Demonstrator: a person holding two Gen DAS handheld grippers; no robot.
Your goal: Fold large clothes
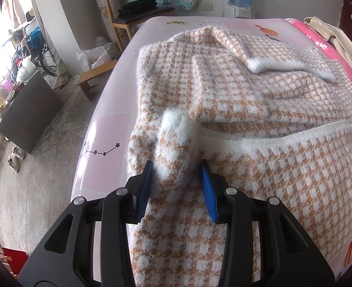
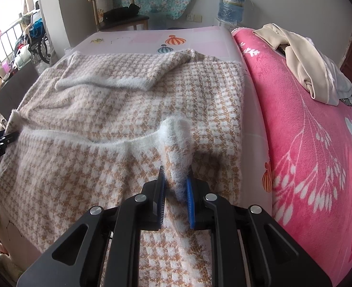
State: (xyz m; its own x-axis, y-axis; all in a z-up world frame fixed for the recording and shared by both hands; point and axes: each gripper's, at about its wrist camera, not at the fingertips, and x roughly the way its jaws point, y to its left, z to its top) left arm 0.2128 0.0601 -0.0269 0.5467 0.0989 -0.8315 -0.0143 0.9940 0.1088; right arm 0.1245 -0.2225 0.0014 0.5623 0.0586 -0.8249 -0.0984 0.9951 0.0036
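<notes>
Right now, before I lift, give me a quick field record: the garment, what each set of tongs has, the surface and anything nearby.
garment: fuzzy orange-and-white houndstooth sweater, spread flat, one sleeve folded across the body
left tongs: shut on a bunched white-trimmed edge of the sweater
right tongs: shut on another bunch of that white-trimmed edge
surface: pale pink printed sheet
right of sweater: bright pink floral blanket, with beige crumpled clothes on it
</notes>
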